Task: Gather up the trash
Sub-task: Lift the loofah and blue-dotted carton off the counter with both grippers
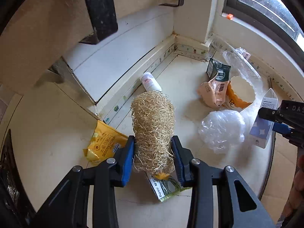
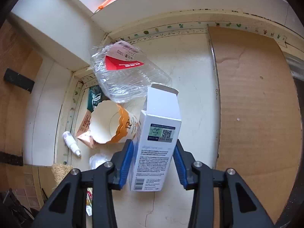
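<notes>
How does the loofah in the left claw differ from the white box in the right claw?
The loofah is tan, fibrous and rounded; the box is white, smooth and flat-sided, with print and a barcode. The loofah is one solid bundle; the box has an open flap. Both sit between blue claw pads.

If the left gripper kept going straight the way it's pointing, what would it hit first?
Probably the white spray bottle, lying just beyond the loofah that the left gripper holds; depth is uncertain.

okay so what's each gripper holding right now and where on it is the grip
The left gripper clamps the loofah across its near end. The right gripper has the white box between its pads around its lower half, open flap pointing away.
</notes>
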The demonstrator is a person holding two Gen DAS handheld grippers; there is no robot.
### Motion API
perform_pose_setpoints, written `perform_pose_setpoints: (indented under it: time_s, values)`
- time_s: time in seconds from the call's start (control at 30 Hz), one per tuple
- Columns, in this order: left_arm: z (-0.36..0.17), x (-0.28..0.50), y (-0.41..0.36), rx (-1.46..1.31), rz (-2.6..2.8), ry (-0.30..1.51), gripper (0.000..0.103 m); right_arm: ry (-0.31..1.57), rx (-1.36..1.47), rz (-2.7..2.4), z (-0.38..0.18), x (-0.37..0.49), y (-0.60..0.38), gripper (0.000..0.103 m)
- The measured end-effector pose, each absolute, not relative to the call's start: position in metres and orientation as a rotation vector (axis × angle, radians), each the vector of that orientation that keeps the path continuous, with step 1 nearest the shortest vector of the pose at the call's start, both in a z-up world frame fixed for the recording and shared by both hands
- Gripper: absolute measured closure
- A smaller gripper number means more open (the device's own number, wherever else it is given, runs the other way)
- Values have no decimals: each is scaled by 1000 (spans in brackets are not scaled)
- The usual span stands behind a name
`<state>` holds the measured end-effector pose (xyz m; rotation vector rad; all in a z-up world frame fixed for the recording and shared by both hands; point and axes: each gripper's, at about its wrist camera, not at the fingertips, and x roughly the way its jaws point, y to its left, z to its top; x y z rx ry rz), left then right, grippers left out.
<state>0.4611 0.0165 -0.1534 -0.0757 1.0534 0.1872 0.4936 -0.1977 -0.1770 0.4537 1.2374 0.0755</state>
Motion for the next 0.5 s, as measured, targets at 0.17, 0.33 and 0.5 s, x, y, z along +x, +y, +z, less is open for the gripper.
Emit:
perform_pose_setpoints:
  time_s: [0.17, 0.33, 0.5]
  values:
    - [-124, 434, 12, -94, 138, 995, 67, 1207, 403, 122, -153, 462, -196, 61]
    - [-101, 401, 3, -70, 83, 958, 67, 1173, 347, 145, -130, 419, -195, 61]
    - [-76, 352, 2, -51, 26, 928, 67, 1130, 281, 149, -113, 365, -193, 61]
